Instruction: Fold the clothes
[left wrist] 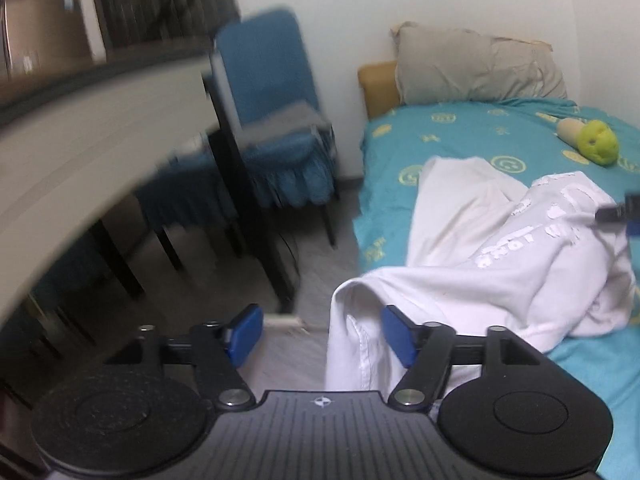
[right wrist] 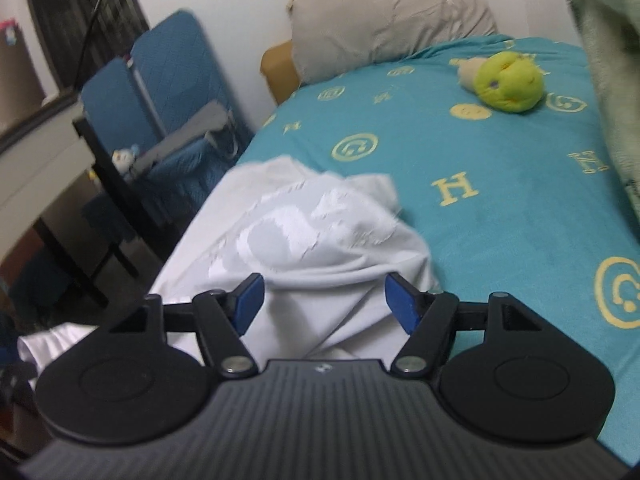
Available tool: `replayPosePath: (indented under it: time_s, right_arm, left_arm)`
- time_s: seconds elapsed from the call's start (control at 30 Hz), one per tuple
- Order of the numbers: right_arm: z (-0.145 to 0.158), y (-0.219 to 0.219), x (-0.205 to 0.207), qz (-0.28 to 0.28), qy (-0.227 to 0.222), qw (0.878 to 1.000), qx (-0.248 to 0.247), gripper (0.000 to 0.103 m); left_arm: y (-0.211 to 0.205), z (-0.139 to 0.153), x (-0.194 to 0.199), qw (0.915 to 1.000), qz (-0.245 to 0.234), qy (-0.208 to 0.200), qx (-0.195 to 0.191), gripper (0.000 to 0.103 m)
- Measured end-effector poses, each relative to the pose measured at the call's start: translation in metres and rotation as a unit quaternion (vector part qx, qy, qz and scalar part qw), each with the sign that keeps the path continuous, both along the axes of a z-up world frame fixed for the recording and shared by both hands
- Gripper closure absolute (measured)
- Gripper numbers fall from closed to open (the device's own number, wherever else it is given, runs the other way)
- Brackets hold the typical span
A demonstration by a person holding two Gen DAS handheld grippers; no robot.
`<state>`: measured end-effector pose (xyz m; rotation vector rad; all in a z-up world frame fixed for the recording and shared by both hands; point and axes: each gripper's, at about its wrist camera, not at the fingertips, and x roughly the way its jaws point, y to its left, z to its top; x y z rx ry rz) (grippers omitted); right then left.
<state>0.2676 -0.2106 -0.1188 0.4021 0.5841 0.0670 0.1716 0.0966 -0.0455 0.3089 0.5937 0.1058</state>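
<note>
white garment (left wrist: 500,248) crumpled at teal bed (left wrist: 460,136) edge; left gripper (left wrist: 322,330) and right gripper (right wrist: 322,300) spread wide, empty. green plush (right wrist: 510,82), grey pillow (right wrist: 384,20) beyond; blue chair (left wrist: 272,120) beside bed.

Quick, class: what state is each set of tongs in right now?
Left tongs: open, holding nothing; the white garment hangs by one pad.
Right tongs: open, holding nothing, above the garment.
</note>
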Motion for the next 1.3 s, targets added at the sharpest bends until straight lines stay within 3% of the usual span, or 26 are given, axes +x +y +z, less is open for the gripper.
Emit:
replayPosePath:
  time_s: [0.1,0.17,0.23,0.33,0.53,0.57,0.67,0.73,0.8,0.87,0.97,1.03,1.13,1.3]
  right_arm:
    - [0.005,-0.008,-0.006,-0.015,-0.002,1.0,0.018,0.033]
    - [0.008,-0.011,-0.009,-0.021,-0.004,1.0,0.021,0.033]
    - [0.01,-0.014,-0.012,-0.026,-0.005,0.999,0.025,0.033]
    - [0.01,-0.016,-0.013,-0.032,-0.003,0.999,0.038,0.032]
    - [0.005,-0.01,-0.007,-0.023,0.003,0.999,0.043,0.032]
    - [0.004,-0.008,-0.006,-0.02,0.005,0.999,0.042,0.032]
    - [0.001,-0.002,-0.003,-0.008,0.008,0.999,0.039,0.032]
    - [0.0,0.001,-0.003,-0.002,0.007,0.999,0.034,0.032]
    - [0.001,0.004,-0.005,0.002,0.004,1.0,0.028,0.032]
    - [0.001,0.006,-0.007,0.004,0.001,1.0,0.024,0.032]
    - [0.007,0.014,-0.016,0.02,-0.022,0.999,0.02,0.032]
    - [0.012,0.02,-0.023,0.032,-0.039,0.999,0.018,0.032]
    - [0.018,0.029,-0.034,0.05,-0.063,0.997,0.014,0.032]
    - [0.028,0.049,-0.05,0.087,-0.103,0.991,-0.012,0.021]
  left_arm:
    - [-0.025,-0.007,-0.015,0.995,-0.083,-0.003,0.056,0.028]
    - [-0.041,-0.013,-0.025,0.9858,-0.139,-0.005,0.094,0.028]
    - [-0.062,-0.032,-0.03,0.9681,-0.194,-0.004,0.159,0.028]
    - [-0.081,-0.065,-0.035,0.9323,-0.268,0.003,0.243,0.03]
    - [-0.091,-0.116,-0.022,0.8881,-0.297,0.014,0.351,0.036]
    - [-0.093,-0.118,-0.022,0.8853,-0.298,0.01,0.357,0.038]
    - [-0.094,-0.111,-0.02,0.8937,-0.301,0.014,0.332,0.06]
    - [-0.093,-0.103,-0.018,0.9018,-0.302,0.016,0.309,0.082]
    - [-0.091,-0.092,-0.017,0.9103,-0.3,0.016,0.285,0.088]
    - [-0.085,-0.07,-0.019,0.9248,-0.294,-0.004,0.242,0.089]
    - [-0.072,-0.028,-0.02,0.9511,-0.272,-0.045,0.138,0.091]
    - [-0.06,0.0,-0.021,0.9624,-0.257,-0.069,0.056,0.091]
    - [-0.044,0.031,-0.024,0.9652,-0.241,-0.088,-0.052,0.092]
    - [-0.027,0.049,-0.026,0.9605,-0.227,-0.078,-0.141,0.092]
